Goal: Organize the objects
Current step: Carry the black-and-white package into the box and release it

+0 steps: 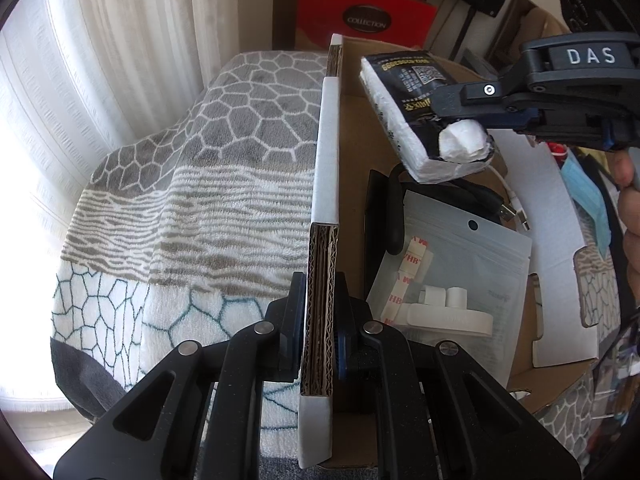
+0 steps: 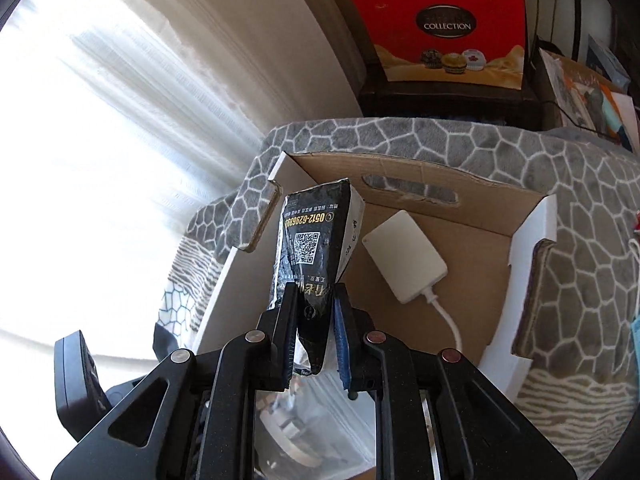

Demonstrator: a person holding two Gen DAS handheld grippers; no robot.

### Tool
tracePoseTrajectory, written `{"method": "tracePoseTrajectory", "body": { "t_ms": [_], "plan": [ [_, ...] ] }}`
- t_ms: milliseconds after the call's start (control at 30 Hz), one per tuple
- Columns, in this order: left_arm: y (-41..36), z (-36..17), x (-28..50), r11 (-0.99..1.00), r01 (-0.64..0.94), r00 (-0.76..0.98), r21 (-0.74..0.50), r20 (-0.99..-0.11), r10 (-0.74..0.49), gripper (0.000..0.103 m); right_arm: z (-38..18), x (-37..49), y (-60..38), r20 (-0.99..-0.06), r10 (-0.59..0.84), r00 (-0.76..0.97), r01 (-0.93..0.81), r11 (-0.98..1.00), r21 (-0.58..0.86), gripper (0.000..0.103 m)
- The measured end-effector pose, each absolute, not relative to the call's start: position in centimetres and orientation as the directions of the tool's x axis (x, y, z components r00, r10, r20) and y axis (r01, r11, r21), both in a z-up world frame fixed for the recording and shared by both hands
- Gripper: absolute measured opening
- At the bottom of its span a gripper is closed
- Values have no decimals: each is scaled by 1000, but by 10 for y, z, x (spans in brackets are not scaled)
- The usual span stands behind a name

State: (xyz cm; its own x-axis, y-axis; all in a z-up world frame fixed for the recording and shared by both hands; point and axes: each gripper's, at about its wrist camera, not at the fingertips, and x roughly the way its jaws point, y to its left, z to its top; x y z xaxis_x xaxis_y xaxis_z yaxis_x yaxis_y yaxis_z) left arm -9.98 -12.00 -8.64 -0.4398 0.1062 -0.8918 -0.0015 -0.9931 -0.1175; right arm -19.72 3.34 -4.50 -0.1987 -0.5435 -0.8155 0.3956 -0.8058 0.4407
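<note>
At the far left a pale curtain (image 1: 132, 40) hangs behind the grey-and-white patterned blanket (image 1: 208, 184) on which the cardboard box (image 1: 352, 208) rests. Next along, the left claw (image 1: 318, 320) is clamped narrow on the box's near side wall (image 1: 326, 168), one pad on the outside and one on the inside of the corrugated edge; the likely reason is to steady the box on the soft cloth while things go into it. Inside the box, just past that wall, lie a dark strap or cable, a clear zip bag (image 1: 452, 272) of white plastic parts and adhesive strips, and a white USB cable (image 1: 516, 208). Above them, toward the right, the right claw (image 2: 314, 320) pinches the torn end of a black tissue pack (image 2: 316, 236), its pads pressing on the wrapper, so the pack hangs in the air over the open box, touching nothing below; white tissue bulges from the tear. From the right wrist view a white power adapter (image 2: 404, 256) with its cord lies on the box floor just beside the pack's path, and beyond the box stands a red gift bag (image 2: 444, 28). My judgement is that the pack is being carried in for lowering onto a bare patch of the floor.
</note>
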Motion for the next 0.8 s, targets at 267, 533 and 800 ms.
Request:
{"method": "tracePoseTrajectory", "body": {
  "t_ms": [267,533,800],
  "plan": [
    [-120,-86,-99,-993,-3,-439,-114,-892,104,11,-53,-201,30,-823,-524,-221,390,-821,417,37],
    [-120,-86,-99,-994,-4,-438,-114,-893,104,11,-26,-193,51,-831,-462,-310,439,-845,307,43],
    [-121,-85,-99,-995,-6,-438,-104,-894,96,11,-3,-194,104,-832,-394,-390,419,-881,221,43]
  ]
}}
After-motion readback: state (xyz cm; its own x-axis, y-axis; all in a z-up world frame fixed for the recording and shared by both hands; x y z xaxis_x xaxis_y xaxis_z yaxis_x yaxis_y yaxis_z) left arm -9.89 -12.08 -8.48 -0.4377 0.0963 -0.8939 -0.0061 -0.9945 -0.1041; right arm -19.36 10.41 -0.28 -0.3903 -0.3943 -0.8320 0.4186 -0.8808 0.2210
